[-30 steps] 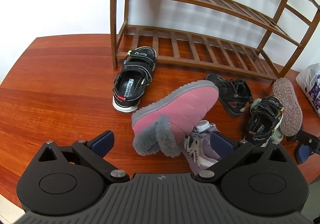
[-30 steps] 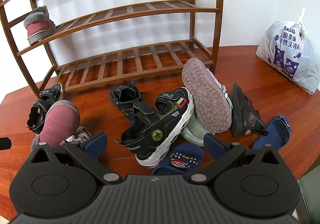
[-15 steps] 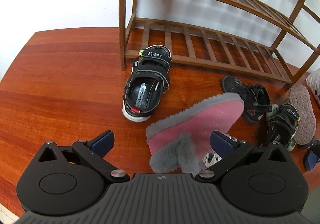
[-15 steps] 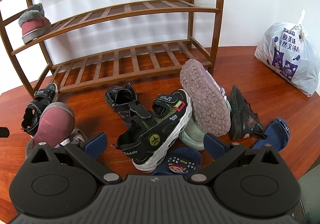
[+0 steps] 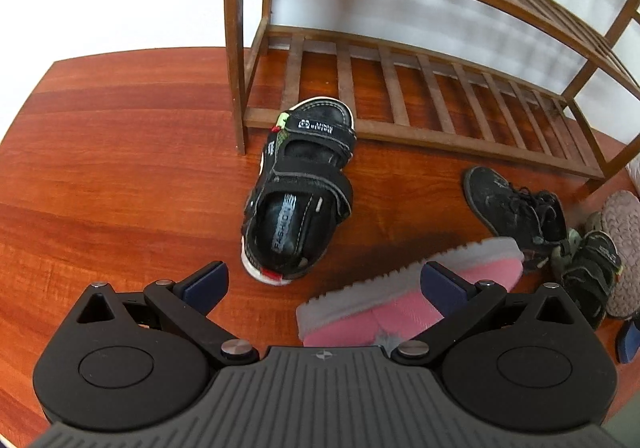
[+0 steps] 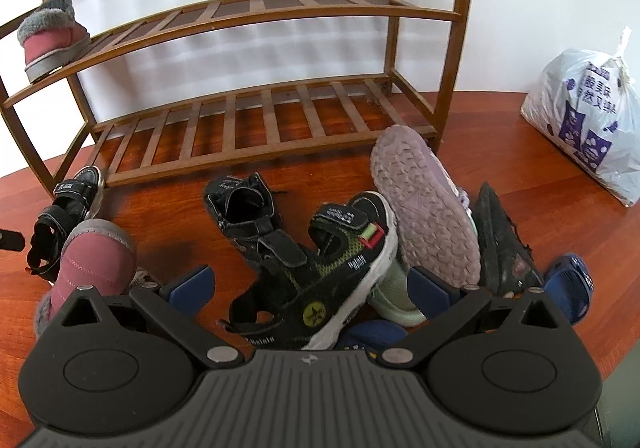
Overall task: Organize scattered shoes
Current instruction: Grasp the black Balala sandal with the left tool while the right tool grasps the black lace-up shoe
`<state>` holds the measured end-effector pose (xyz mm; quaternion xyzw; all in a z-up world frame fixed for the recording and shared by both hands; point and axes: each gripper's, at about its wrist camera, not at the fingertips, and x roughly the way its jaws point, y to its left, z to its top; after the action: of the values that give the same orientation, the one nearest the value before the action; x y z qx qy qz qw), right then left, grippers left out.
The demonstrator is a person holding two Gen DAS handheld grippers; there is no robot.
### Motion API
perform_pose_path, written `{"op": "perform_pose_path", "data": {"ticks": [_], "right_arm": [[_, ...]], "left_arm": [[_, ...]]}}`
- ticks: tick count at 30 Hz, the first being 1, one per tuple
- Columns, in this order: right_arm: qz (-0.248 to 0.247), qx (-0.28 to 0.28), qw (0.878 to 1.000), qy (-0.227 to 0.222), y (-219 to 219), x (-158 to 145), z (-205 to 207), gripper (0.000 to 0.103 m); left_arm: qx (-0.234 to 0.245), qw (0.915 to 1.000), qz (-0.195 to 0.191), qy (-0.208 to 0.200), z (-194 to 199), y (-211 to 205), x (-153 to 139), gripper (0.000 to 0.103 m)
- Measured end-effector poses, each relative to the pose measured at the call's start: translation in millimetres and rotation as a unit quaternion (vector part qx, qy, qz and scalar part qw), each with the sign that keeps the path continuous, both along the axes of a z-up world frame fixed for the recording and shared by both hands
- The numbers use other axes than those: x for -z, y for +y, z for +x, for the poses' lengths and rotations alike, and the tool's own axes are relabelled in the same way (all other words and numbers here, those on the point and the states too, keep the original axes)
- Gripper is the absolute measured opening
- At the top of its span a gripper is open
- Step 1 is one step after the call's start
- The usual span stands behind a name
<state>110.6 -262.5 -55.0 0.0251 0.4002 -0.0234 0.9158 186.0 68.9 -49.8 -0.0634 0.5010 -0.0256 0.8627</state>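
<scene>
The wooden shoe rack (image 6: 256,116) stands against the white wall on a red-brown wooden floor (image 5: 120,176), with slatted shelves; on its middle shelf at the left end sits one pink boot with a grey fur cuff (image 6: 52,40). A white plastic bag with purple print (image 6: 588,120) lies on the floor well to the right of the rack.

In front of the rack the shoes lie scattered. A lilac sneaker (image 6: 424,204) is tipped sole-up, leaning on a black-and-green sandal (image 6: 332,276) and a black shoe (image 6: 504,244). A black ankle boot (image 6: 244,216) lies just behind the sandal, and a blue slipper (image 6: 568,292) at the far right.

Near the rack's left post a black strap sandal (image 5: 300,192) lies upright, toe touching the bottom rail.

The second pink boot (image 5: 400,296) lies on its side between the left claw's (image 5: 324,282) fingers, which are spread wide; the right-hand pad (image 5: 442,282) overlaps the boot. The right claw (image 6: 310,284) is likewise spread apart above the black-and-green sandal, holding nothing.
</scene>
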Motion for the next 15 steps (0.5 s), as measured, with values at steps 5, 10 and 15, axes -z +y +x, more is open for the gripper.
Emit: {"op": "perform_pose_path", "data": {"ticks": [5,10,15], "right_arm": [[-0.006,-0.016,1.0,0.012,4,0,29,0.103],[-0.001,-0.052,0.998,0.017,-4,2,31,0.103],[-0.014,-0.097,0.995,0.028,10,4,68,0.103]], "left_arm": [[0.003,0.9999,0.008,0.011,22,1,8,0.103],[0.004,0.9997,0.007,0.022,40,4,21,0.103],[0.007,0.9994,0.015,0.03,55,5,31,0.103]]}}
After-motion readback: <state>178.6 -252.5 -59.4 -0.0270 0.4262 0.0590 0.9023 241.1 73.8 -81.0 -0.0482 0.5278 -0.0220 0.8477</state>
